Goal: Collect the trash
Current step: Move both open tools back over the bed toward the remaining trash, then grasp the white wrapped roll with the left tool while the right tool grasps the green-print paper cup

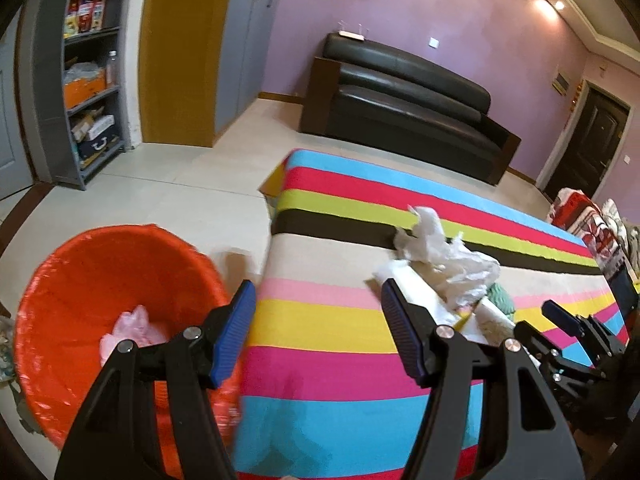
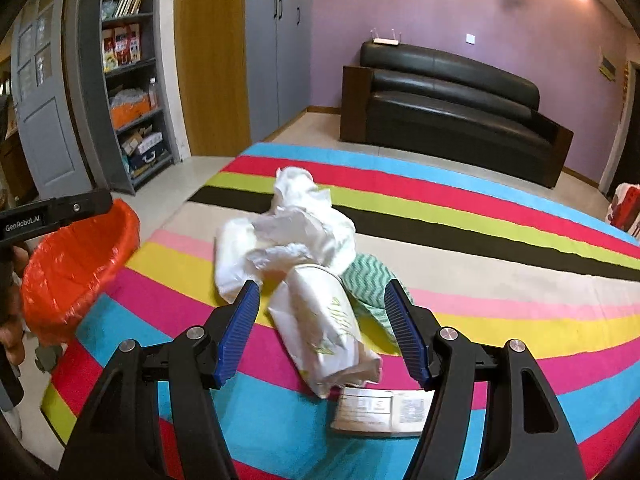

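Note:
A heap of trash lies on the striped tablecloth: crumpled white paper, a squashed white paper cup with green print, a green zigzag cloth and a flat printed card. My right gripper is open, its blue pads on either side of the cup without touching it. My left gripper is open with nothing between its jaws, over the cloth's left edge beside the orange-lined bin. The heap lies to its right. A pink wad sits in the bin.
The bin stands on the tiled floor at the table's left edge. A black sofa stands against the purple wall beyond the table. Grey shelves are at the far left. Folded fabric lies at the table's right end.

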Demonstrator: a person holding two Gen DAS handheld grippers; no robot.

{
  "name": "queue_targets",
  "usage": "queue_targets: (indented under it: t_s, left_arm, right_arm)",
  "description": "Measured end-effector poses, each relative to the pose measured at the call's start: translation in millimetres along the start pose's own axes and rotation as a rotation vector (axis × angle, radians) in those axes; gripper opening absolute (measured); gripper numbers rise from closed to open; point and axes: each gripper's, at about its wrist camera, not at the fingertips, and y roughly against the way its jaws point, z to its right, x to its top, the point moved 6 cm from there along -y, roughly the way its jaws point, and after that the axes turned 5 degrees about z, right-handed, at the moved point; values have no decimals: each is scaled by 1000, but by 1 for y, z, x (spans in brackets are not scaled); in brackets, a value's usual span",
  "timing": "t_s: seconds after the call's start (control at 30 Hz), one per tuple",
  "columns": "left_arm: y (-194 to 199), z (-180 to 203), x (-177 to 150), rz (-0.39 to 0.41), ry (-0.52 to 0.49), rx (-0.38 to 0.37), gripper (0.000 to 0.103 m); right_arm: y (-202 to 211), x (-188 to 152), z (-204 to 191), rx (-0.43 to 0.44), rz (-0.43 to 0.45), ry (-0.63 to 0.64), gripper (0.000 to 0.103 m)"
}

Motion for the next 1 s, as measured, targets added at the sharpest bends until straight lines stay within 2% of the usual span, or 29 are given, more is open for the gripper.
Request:
queue_targets:
  t_s: [0.33, 0.63, 0.8, 0.83, 0.87, 1.0]
  left_arm:
    - [-28, 33, -14, -42, -17, -38, 63]
    - [-43, 48, -19, -59, -13, -59, 63]
    - [-43, 49, -20, -60, -14, -60, 63]
    - [-43, 49, -20, -61, -14, -61, 63]
    - [-43, 49, -21, -62, -15, -61, 63]
    - [-46, 53, -22, -71, -21, -67, 62]
  right_arm:
    - [-19, -15, 7, 7, -77, 7, 62]
    - [-34, -34, 1, 26, -157, 35, 62]
    - [-38, -38, -3, 34, -183, 41, 51]
    - [-38, -38, -3, 33, -182, 42, 48]
    - [-37, -38, -5, 37, -180, 47, 40]
    - [-34, -38, -5, 43, -177, 36, 38]
